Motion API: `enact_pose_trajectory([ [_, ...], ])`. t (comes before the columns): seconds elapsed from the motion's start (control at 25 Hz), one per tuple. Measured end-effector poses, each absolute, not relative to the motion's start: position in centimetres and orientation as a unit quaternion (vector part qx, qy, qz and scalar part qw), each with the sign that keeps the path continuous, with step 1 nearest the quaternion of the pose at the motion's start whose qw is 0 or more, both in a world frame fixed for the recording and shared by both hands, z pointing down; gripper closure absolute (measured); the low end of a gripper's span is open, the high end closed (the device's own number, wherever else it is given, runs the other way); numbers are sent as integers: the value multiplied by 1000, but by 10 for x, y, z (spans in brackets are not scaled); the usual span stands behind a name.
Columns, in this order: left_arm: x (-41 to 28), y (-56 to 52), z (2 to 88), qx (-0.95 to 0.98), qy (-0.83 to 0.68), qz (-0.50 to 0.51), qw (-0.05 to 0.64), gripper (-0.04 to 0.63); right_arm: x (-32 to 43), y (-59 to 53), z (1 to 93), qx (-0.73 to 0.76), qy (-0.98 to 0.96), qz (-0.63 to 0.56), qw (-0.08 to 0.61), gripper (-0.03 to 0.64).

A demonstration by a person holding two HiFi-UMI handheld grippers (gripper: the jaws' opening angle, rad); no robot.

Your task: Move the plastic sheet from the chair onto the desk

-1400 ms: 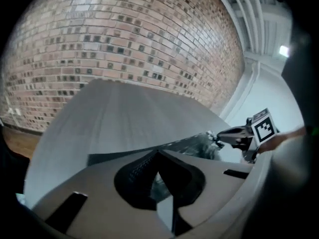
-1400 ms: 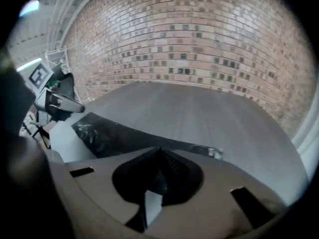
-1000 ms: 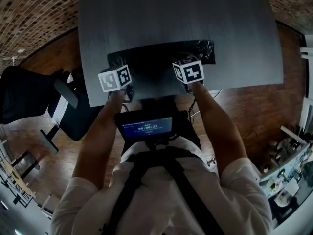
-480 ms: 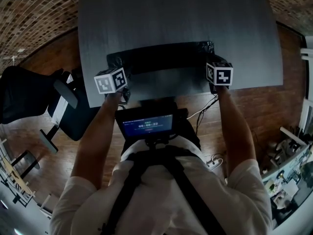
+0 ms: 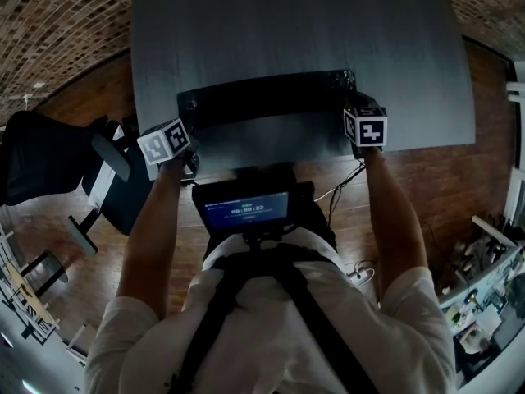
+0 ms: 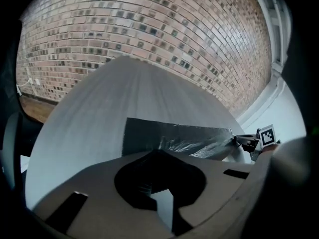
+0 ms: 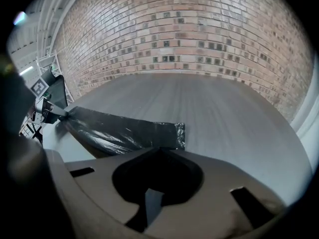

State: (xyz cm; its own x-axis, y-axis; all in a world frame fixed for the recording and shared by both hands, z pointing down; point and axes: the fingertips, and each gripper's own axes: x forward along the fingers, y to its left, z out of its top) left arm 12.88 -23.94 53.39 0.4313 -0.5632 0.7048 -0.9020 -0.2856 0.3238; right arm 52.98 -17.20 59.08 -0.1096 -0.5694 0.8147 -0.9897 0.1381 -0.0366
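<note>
- Now, sheet point(image 5: 262, 97) lay stretched across the near part of the desk point(image 5: 287, 23).
- Both clenched on sheet ends: left gripper point(image 6: 159, 154), right gripper point(image 7: 158, 152).
- Risk: pulling further apart could tear it; released near the edge, it might slide off.

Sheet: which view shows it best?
Head view: the whole sheet is in frame from above, stretched across the desk. Each gripper view shows it low and foreshortened from one end, near edge hidden.
</note>
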Motion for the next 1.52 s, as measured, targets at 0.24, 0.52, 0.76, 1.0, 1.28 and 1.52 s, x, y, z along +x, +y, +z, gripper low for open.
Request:
enact_pose_trajectory([
  [0.24,96,-239,566,743,-506,231,372,580,537,-173,593,590,-657,338,325,615],
  [0.52,83,-255,561,741,-519,249,346,580,547,-171,589,617,-626,343,332,614],
  [0.76,87,-247,540,753,-518,224,338,580,549,-167,566,628,-632,339,301,614],
  [1.0,108,-225,510,777,-501,188,331,580,544,-160,538,642,-636,326,278,614],
  [1.28,127,-199,475,789,-493,139,338,580,528,-155,498,647,-656,307,238,614],
  [1.52,148,-177,451,810,-468,116,333,580,502,-153,467,633,-686,296,203,614],
])
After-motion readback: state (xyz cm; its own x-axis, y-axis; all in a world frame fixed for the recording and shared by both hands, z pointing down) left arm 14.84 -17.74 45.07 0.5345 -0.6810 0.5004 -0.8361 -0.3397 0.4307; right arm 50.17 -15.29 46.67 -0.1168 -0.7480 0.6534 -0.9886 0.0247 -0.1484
